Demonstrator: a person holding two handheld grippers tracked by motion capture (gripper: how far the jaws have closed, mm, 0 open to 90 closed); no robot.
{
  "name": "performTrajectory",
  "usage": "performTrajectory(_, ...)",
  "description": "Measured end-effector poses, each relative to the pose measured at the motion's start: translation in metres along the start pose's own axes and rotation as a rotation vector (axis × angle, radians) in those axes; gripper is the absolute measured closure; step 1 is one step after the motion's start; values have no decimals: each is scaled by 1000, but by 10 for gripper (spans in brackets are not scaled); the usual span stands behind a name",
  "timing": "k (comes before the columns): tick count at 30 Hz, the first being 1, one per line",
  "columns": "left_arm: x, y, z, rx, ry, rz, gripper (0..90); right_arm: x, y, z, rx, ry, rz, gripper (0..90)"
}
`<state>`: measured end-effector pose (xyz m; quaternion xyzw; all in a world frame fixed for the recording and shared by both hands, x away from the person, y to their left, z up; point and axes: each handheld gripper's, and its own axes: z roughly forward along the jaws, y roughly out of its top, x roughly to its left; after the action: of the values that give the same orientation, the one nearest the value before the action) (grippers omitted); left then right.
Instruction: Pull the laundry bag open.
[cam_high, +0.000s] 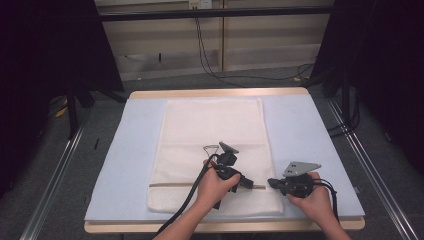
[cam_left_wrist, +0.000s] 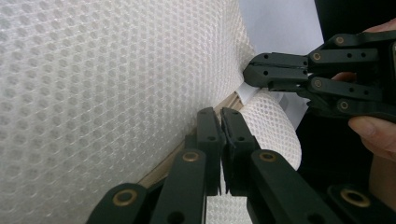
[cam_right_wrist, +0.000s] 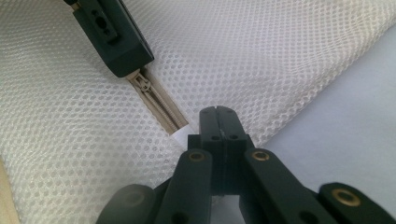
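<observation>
A person sits at a table covered by a pale blue mat (cam_high: 300, 130), with a white mesh laundry bag (cam_high: 212, 130) lying flat on it, its long side running away from the person. A beige zipper (cam_right_wrist: 159, 105) runs across the bag near the edge closest to the person. The left gripper (cam_high: 248, 183) rests over the bag's near right part, pointing right along the zipper line. In the left gripper view its jaws are pressed together, and in the right gripper view their tip sits right at the zipper slider (cam_right_wrist: 142, 85); whether they actually pinch the pull tab cannot be told. The right gripper (cam_high: 272, 183) sits at the bag's near right edge, pointing left toward the other gripper, the two tips close together. Its jaws are closed, and they appear clamped on the mesh and a small white tab (cam_right_wrist: 180, 135) at the zipper's end. Both hands hold their grippers low over the table's near edge.
</observation>
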<state>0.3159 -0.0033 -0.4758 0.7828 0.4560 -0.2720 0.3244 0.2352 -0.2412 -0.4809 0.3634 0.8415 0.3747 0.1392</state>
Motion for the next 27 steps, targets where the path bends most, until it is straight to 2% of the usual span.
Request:
performTrajectory(12, 6, -2, -7, 2, -2, 2, 874, -1, -1, 0, -4, 6, 7, 900)
performTrajectory(14, 7, -2, -9, -3, -7, -18, 874, -1, -1, 0, -4, 5, 8, 900)
performTrajectory(18, 8, -3, -12, -2, -5, -24, 874, -1, -1, 0, -5, 4, 10, 900)
performTrajectory(19, 8, -4, -13, 2, 6, -10, 874, -1, -1, 0, -5, 1, 10, 900)
performTrajectory(22, 9, -5, -15, -4, -3, -20, 874, -1, -1, 0, -5, 4, 10, 900)
performTrajectory(23, 9, -5, -16, 2, 13, -15, 874, -1, -1, 0, -6, 1, 11, 900)
performTrajectory(27, 10, -6, -18, -6, -2, -27, 874, -1, -1, 0, -5, 2, 12, 900)
